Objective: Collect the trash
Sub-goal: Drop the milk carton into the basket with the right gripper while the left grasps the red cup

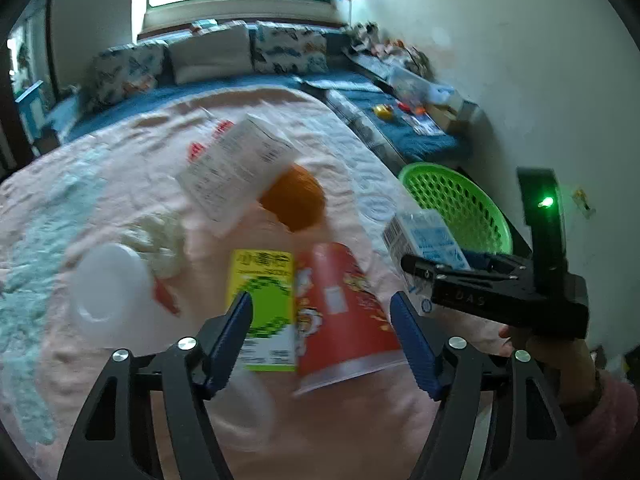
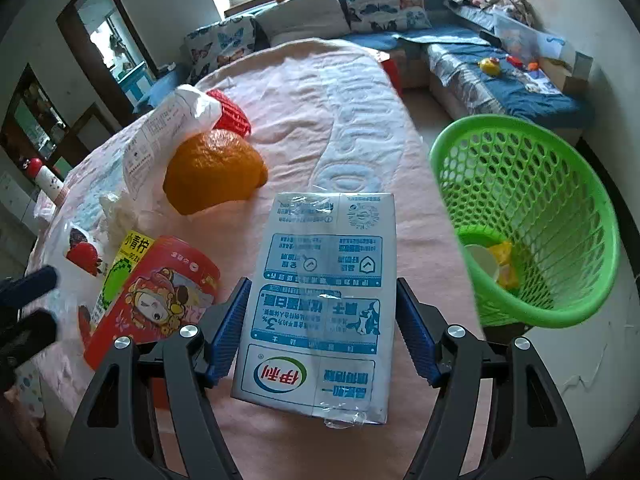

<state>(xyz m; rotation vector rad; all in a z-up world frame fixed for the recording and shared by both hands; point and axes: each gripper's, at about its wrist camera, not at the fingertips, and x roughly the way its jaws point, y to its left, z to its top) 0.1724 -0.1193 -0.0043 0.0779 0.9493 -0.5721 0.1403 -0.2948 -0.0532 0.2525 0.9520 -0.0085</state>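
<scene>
I've got the right gripper (image 2: 322, 330) straddling the milk carton (image 2: 324, 304), jaws touching both sides, apparently gripping it, lying flat on the pink surface (image 2: 340, 120) near its edge. Green basket (image 2: 560, 216) sits just beyond, path open. Left gripper (image 1: 322, 338) jaws are open over the red cup (image 1: 344, 312) and lime carton (image 1: 266, 304), crowded together.

I see the white-and-blue milk carton (image 2: 320, 304) flat on the pink bedspread, just left of the green basket (image 2: 560, 216), which holds yellow scraps and a white cup. Red snack cup (image 2: 156, 292) lies tipped on its side further left of the basket, touching a green-yellow drink box (image 2: 120, 272). Orange peel (image 2: 214, 170) sits beyond them, white wrapper (image 2: 160, 136) beside it.
</scene>
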